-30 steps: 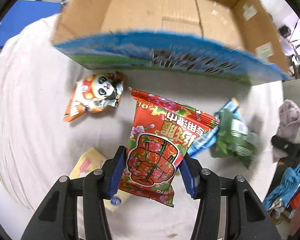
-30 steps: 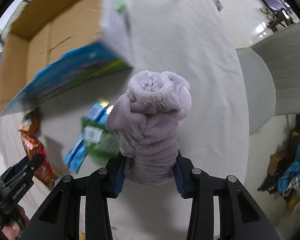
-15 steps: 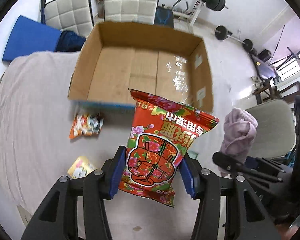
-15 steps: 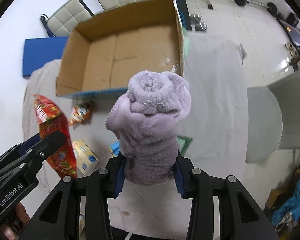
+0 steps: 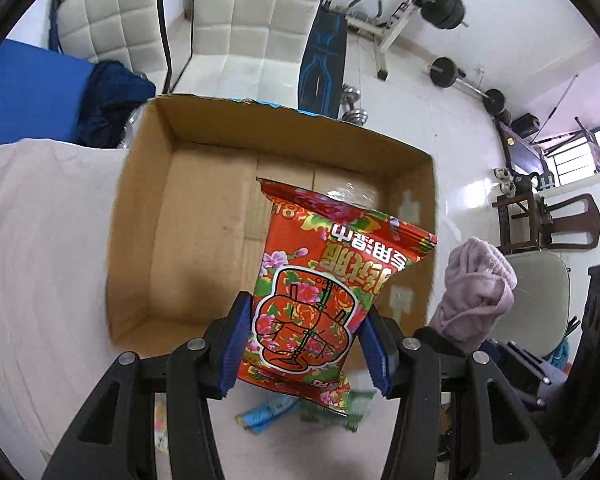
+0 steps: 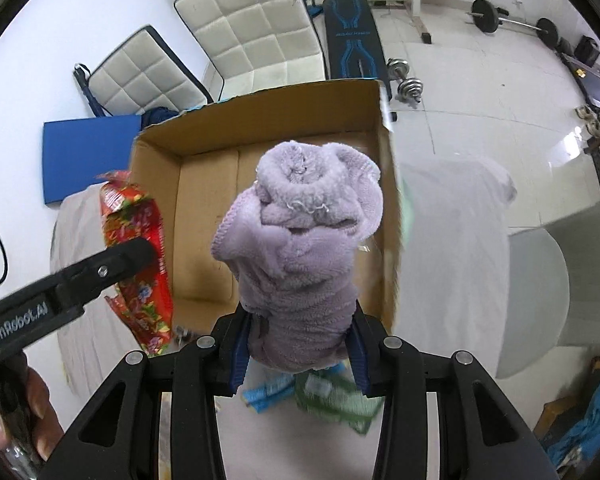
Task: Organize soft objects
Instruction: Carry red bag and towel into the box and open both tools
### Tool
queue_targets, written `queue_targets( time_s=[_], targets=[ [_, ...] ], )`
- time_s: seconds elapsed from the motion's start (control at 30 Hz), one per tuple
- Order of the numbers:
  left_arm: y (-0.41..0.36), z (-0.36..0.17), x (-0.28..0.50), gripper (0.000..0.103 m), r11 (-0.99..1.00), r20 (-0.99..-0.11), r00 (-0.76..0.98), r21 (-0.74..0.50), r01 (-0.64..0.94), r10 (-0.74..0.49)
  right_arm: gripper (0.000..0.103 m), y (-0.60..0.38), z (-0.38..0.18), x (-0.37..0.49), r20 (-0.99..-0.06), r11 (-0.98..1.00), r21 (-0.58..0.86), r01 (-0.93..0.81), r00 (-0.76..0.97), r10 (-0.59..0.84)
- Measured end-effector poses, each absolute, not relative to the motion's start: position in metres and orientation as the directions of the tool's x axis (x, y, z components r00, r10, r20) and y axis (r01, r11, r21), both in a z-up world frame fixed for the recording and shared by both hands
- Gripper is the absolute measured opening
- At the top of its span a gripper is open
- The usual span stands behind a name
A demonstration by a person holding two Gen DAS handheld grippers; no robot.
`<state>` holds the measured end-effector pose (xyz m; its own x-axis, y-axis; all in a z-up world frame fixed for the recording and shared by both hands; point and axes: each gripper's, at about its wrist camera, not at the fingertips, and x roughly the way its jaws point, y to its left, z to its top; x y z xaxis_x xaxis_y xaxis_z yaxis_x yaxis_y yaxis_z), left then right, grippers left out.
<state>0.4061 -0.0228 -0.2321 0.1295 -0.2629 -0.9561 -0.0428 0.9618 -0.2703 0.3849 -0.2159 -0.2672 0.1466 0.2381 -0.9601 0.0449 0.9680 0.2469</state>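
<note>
Red, crinkly packet (image 5: 320, 300) hangs clamped low in the left gripper (image 5: 304, 344), over the box (image 5: 140, 216); it looks light and slippery. At three o'clock, the right gripper (image 6: 298, 350) squeezes the soft towel (image 6: 300, 248) by its base.

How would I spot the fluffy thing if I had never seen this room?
Find the big open cardboard box on the cloth-covered table. Just above its near right corner, the right tongs clamp a rolled lilac terry towel. It alone is fuzzy and plain; the neighbouring red flowered packet is glossy.
</note>
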Motion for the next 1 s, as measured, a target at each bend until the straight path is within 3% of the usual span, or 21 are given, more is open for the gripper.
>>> queue_targets(
  time_s=[0.33,0.57,0.7,0.83,1.0],
  targets=[
    [-0.030,-0.333,0.495,0.049,0.929,-0.929,-0.089,-0.348,-0.126,-0.360,0.043,-0.205,-0.372,0.475,-0.982,0.982,0.186,0.041,0.033,0.184],
    [-0.047,-0.365,0.517,0.049,0.932,-0.921,-0.157,-0.343,-0.112,-0.358,0.044,-0.199,-0.407,0.505,-0.988,0.989,0.148,0.008,-0.030,0.148],
    [-0.048,-0.367,0.518,0.049,0.937,-0.924,-0.163,-0.332,-0.110,-0.347,0.051,-0.197,-0.411,0.512,-0.989,0.990,0.141,0.005,-0.039,0.141],
    [-0.041,-0.362,0.515,0.065,0.932,-0.920,-0.161,-0.338,-0.129,-0.356,0.057,-0.196,-0.408,0.514,-0.988,0.989,0.146,0.003,-0.041,0.146],
    [-0.032,-0.339,0.511,0.072,0.955,-0.950,-0.109,-0.286,-0.081,-0.294,0.062,-0.194,-0.396,0.508,-0.992,0.992,0.126,-0.010,-0.032,0.126]
  ],
)
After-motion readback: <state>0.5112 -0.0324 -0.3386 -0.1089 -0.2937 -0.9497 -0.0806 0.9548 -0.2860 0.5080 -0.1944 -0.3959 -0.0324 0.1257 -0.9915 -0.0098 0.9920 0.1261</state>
